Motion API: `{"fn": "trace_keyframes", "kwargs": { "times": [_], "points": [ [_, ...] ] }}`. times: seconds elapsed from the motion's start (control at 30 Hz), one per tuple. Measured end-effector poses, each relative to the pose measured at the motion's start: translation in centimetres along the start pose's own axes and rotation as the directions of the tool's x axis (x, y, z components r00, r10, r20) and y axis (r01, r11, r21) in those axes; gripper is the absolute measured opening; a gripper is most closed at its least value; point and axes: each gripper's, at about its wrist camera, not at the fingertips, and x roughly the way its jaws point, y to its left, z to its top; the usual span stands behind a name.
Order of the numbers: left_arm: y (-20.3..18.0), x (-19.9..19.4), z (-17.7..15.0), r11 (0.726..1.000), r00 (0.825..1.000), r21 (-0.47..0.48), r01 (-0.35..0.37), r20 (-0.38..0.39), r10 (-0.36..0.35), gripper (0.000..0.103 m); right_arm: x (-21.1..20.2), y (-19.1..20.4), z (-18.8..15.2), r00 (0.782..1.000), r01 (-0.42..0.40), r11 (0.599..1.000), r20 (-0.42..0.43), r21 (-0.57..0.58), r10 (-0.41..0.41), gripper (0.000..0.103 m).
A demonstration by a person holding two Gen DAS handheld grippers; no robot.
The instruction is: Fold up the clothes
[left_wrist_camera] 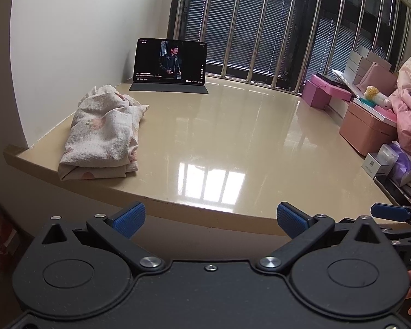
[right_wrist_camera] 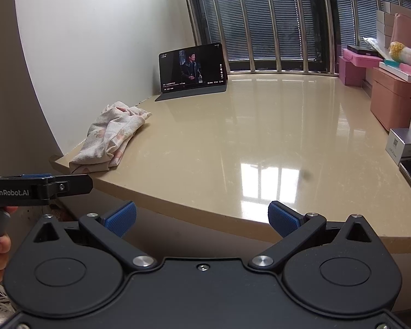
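Note:
A folded white garment with a pink print (left_wrist_camera: pixel 104 134) lies at the left end of the glossy beige table (left_wrist_camera: pixel 233 142), near the wall. It also shows in the right wrist view (right_wrist_camera: pixel 111 139). My left gripper (left_wrist_camera: pixel 209 219) is open and empty, held off the table's near edge. My right gripper (right_wrist_camera: pixel 201 218) is open and empty too, at the near edge, to the right of the left one. A pile of pink clothes (left_wrist_camera: pixel 409 104) sits at the far right.
A tablet (left_wrist_camera: pixel 170 61) playing a video stands at the back by the barred window (left_wrist_camera: pixel 260 22). Pink boxes (left_wrist_camera: pixel 370 126) and small white cartons (right_wrist_camera: pixel 404 144) crowd the table's right side. A white wall borders the left.

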Motion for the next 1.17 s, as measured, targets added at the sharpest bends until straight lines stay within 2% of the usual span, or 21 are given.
{"fn": "trace_keyframes", "kwargs": {
  "times": [0.87, 1.17],
  "points": [
    [-0.18, 0.14, -0.22, 1.000, 1.000, 0.006, -0.014, -0.004, 0.014, 0.103, 0.40, 0.11, -0.29, 1.000, 0.006, 1.000, -0.012, 0.008, -0.005, 0.103],
    [-0.40, 0.16, -0.30, 1.000, 1.000, 0.023, 0.013, -0.001, -0.013, 0.103, 0.60, 0.04, -0.37, 1.000, 0.006, 1.000, -0.022, 0.010, -0.006, 0.103]
  ]
}}
